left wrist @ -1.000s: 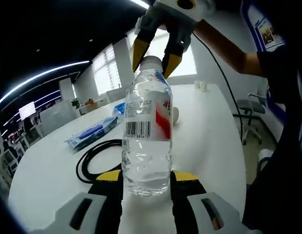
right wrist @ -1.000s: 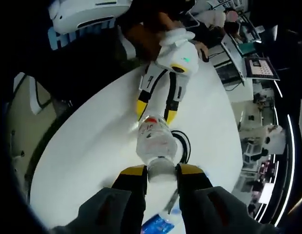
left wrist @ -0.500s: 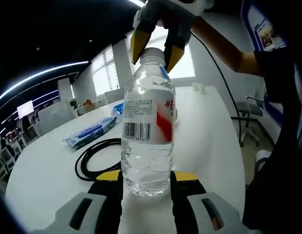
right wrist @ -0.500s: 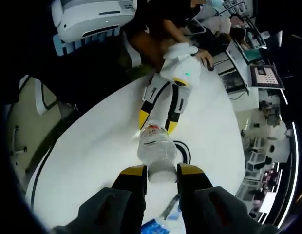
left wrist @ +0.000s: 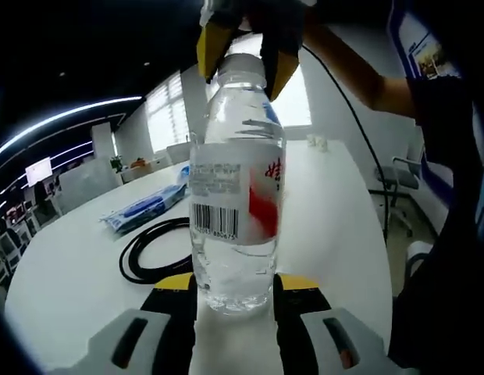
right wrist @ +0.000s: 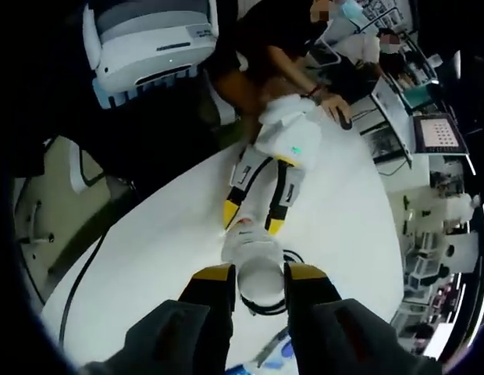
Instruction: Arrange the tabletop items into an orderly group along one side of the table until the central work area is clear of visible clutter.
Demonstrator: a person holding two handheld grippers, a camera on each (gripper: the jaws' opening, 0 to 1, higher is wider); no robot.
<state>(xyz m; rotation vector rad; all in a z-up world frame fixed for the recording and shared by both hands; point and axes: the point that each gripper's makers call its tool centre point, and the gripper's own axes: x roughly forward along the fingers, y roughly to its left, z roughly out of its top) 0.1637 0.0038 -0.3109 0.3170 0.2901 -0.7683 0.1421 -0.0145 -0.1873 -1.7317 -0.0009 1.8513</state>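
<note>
While gripped, bottle [left wrist: 236,211] mid-table.

office chair [left wrist: 400,173] beside table | wall poster [left wrist: 424,47] | monitor [right wrist: 439,133] on far desk

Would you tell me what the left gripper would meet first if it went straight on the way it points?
Nothing new: the water bottle already stands between the jaws of the left gripper.
</note>
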